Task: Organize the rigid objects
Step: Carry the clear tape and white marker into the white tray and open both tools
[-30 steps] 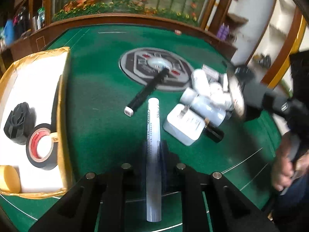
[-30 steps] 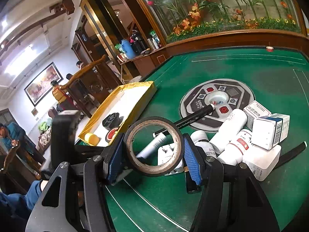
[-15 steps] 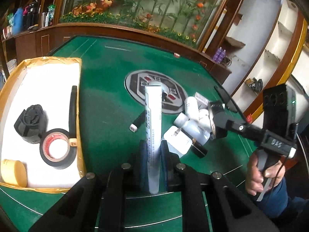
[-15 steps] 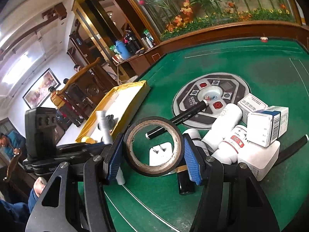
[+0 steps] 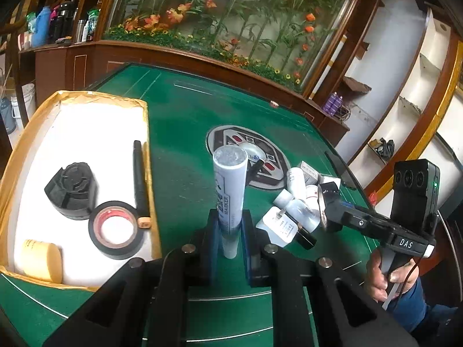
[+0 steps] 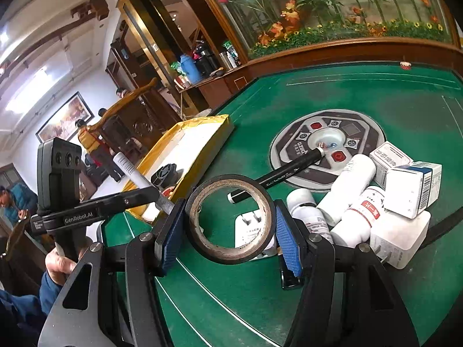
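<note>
Two grippers are in use, each clamped on sth. Left gripper (image 5: 230, 228) has its jaws pinched together on a white marker (image 5: 230, 190), a smooth cylinder w/ printed text, tilted up off the green felt table (image 5: 185, 156); its lower end pokes out below the pads. Right gripper (image 6: 228, 219) has blue ribbed pads pressed on both sides of a tape roll (image 6: 230, 218), a black ring w/ a brownish inner core, held upright above the table. At the table's left sits a shallow tray (image 5: 150, 173) w/ yellow taped rim and white floor; inside: a black ribbed plastic part (image 5: 71, 190), a black tape roll w/ red core (image 5: 115, 232), a black pen (image 5: 140, 182) along the right wall, and a yellow cylinder (image 5: 43, 260). On the felt by the round centre panel (image 6: 330, 147): a black marker (image 6: 277, 175), white bottles (image 6: 351, 189), small cartons (image 6: 412, 188) and white plug adapters (image 6: 398, 240), piled touching; labels too small to read. A dark flat item under the right pads is mostly hidden.
</note>
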The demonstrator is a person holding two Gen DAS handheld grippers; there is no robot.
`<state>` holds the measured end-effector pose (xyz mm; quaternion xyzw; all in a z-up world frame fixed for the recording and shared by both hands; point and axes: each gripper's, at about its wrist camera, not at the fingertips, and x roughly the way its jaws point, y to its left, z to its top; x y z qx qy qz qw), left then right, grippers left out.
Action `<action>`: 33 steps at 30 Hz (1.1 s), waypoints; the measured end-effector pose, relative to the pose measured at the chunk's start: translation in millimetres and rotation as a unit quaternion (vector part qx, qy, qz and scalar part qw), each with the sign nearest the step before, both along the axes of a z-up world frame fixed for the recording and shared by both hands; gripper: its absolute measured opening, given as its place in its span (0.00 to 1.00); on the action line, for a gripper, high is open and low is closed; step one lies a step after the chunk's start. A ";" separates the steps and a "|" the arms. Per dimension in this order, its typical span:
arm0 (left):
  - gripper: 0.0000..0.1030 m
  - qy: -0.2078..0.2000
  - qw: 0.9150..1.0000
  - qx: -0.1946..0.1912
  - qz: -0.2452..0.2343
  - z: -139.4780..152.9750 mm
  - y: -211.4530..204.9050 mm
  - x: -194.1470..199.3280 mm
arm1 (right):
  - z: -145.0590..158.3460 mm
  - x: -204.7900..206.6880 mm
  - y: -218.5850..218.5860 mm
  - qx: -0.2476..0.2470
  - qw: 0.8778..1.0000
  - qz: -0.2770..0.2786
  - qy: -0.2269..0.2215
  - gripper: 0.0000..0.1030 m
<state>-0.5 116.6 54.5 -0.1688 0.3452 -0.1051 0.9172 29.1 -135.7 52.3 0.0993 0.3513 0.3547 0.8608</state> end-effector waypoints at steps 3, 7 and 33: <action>0.13 -0.010 1.000 -0.004 0.005 6.4 8.2 -6.7 | 1.3 -3.8 3.8 -0.003 1.000 0.005 -0.008 0.58; 0.13 -0.033 0.999 -0.009 0.014 21.3 23.5 -21.7 | 4.1 -7.9 12.6 0.003 1.000 0.013 -0.011 0.58; 0.13 -0.005 0.992 0.008 0.129 3.8 142.0 -17.5 | -8.5 46.9 236.3 -0.110 0.992 0.069 0.000 0.58</action>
